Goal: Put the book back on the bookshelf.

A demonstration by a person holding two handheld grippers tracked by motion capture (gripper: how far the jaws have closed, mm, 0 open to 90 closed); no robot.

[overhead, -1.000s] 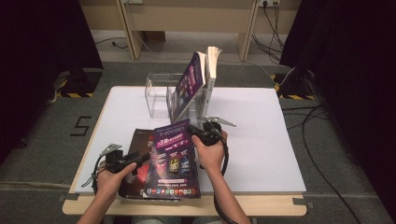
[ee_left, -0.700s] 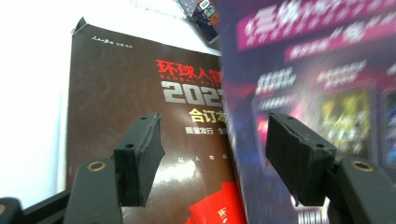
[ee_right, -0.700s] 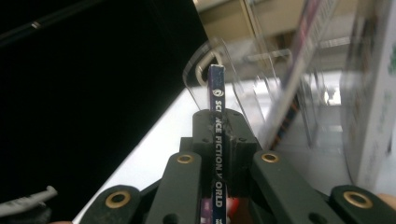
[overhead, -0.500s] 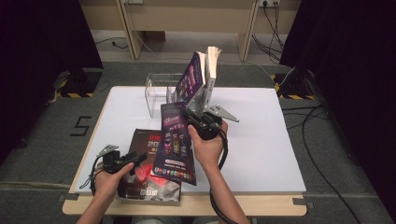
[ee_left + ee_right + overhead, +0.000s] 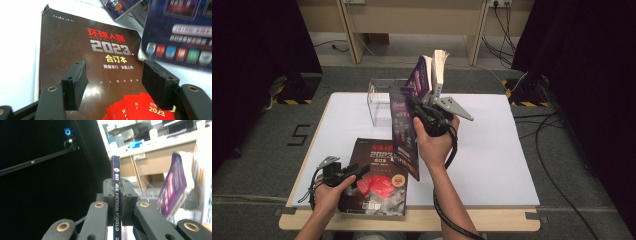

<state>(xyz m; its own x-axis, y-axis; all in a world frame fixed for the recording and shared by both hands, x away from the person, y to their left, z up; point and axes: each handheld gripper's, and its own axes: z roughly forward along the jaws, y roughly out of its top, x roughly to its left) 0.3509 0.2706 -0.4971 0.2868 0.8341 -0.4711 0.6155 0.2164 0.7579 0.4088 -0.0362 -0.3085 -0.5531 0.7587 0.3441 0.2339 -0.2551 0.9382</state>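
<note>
Right gripper (image 5: 418, 111) clamps the magazine (image 5: 404, 132) upright by its spine, rack (image 5: 379, 100) just beyond; left gripper (image 5: 357, 172) wide over the near book (image 5: 379, 177).

White table (image 5: 492, 165) (dark magazine (image 5: 377, 170), clear stand (image 5: 379, 102)).

My table (image 5: 492, 165) is evenly lit from above; surroundings stay dark, and the magazine (image 5: 180, 37) near my left tongs blurs.

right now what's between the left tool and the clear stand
In the high view, between the left tool and the clear stand: the dark magazine, then bare table.
</note>
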